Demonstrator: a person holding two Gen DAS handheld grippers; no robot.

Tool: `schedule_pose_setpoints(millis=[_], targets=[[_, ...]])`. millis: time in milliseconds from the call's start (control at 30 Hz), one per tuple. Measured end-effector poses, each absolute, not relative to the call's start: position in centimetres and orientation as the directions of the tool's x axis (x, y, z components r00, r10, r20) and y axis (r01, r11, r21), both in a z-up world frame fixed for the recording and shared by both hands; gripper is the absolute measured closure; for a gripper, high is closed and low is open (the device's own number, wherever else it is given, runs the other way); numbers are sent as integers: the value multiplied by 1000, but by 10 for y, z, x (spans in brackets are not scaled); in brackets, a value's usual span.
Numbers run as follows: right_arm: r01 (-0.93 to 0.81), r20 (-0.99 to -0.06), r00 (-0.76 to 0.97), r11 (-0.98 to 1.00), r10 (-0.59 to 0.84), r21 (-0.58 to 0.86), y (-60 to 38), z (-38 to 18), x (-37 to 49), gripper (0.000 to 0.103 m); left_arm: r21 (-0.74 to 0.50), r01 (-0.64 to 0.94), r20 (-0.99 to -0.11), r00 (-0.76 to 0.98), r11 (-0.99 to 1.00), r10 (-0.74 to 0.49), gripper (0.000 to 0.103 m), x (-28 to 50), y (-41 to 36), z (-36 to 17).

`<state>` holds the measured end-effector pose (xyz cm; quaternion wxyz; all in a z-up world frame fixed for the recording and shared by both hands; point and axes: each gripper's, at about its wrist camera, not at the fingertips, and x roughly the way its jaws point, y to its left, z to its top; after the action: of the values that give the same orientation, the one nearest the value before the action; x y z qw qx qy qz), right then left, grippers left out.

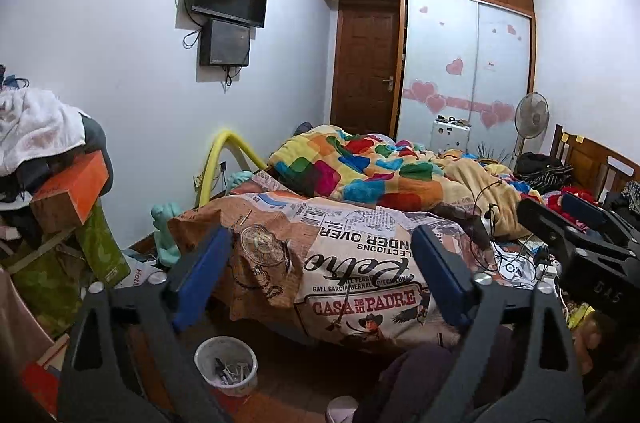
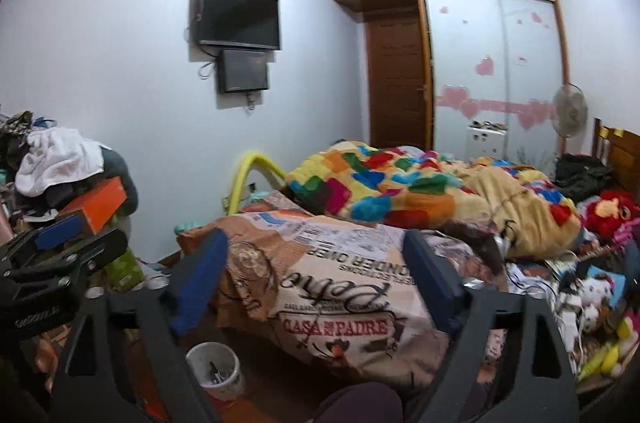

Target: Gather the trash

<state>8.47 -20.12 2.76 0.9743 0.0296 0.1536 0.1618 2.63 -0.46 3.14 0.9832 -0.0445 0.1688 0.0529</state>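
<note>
A white perforated trash basket [image 1: 226, 363] [image 2: 214, 371] stands on the floor at the foot of the bed, with several small dark and pale scraps inside. My left gripper [image 1: 320, 271] hangs open above and beyond the basket, its blue pads wide apart with only the bed cover behind them. My right gripper [image 2: 316, 279] is open the same way, nothing between its pads. Each gripper shows in the other's view: the right gripper [image 1: 560, 223] at the right edge, the left gripper [image 2: 72, 243] at the left edge. They are side by side.
The bed [image 1: 360, 263] is covered by a printed poster-style cover and a colourful patchwork blanket [image 1: 360, 167]. Cables and plush toys [image 2: 600, 295] crowd its right side. A pile of clothes and an orange box [image 1: 76, 191] rises at left. A dark-clad knee [image 2: 360, 403] shows below.
</note>
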Motion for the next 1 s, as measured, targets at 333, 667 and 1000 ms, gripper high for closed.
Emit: schedule_pose_setpoints(millis=[333,667,1000], targets=[[-221,-299,922,968,247,120,-222,21,77,0,-64,-100,-361,930,993,70,9,22,-11,18],[-234,-313,914,965,259,116,-221,16,70,0,-59,-90,-366,929,994,63,9,20,-14,14],[-252,-323,905,961,277,117,-224,14,71,0,-61,-89,-367,928,994,61,9,19,-13,14]])
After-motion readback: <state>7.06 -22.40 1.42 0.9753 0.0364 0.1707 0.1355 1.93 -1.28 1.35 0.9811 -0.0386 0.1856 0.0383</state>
